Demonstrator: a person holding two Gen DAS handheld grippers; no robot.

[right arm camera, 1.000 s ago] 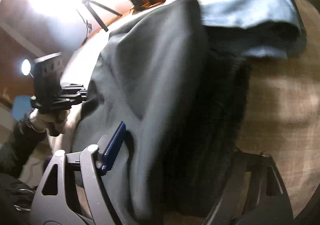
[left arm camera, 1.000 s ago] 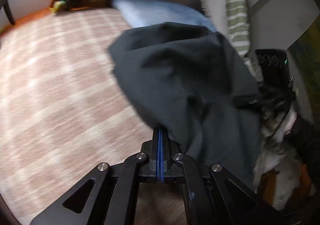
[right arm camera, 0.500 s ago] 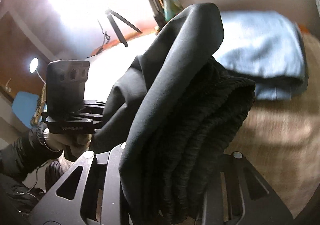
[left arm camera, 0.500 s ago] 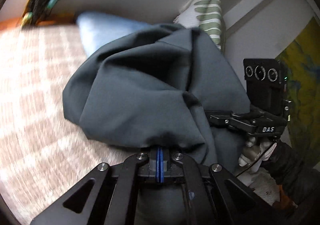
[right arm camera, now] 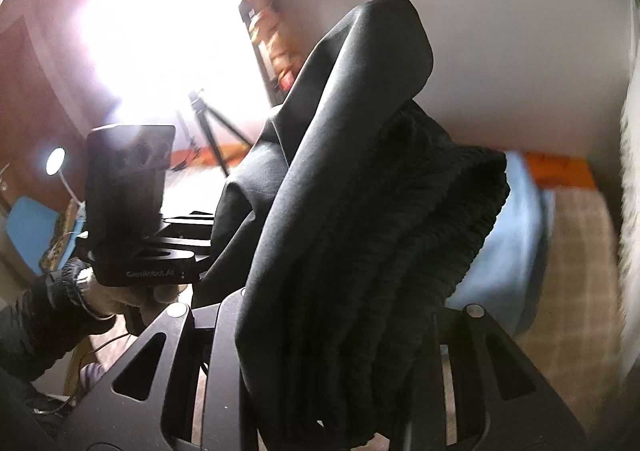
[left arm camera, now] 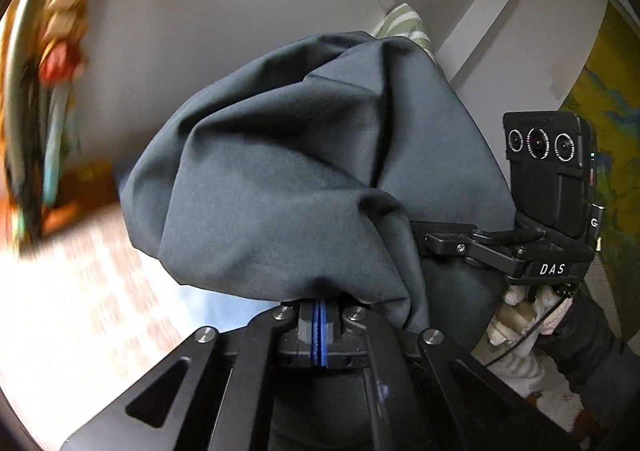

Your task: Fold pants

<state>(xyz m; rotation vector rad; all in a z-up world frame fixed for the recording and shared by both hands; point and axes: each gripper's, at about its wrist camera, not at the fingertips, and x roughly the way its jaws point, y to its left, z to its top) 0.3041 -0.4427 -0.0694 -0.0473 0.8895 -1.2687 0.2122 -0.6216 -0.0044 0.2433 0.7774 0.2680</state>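
Jaws pressed together on the dark grey woven cloth pants point(left arm camera: 304, 179), the left gripper point(left arm camera: 319, 317) lifts them at twelve o'clock while the right gripper point(right arm camera: 328, 331) clamps their ribbed waistband, which could slip free if bunched fabric shifts.

Pants point(left arm camera: 280, 187): smooth matt dark cloth (waistband point(right arm camera: 400, 251) ribbed knit).

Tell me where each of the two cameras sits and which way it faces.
Left wrist: sits on the left gripper, facing the dark grey fabric pants and grey wall; the right gripper and its gloved hand show at right.
Right wrist: sits on the right gripper, its fingertips hidden, facing the pants' black ribbed waistband; the left hand shows at left.
Shared: the pants, light blue folded cloth.
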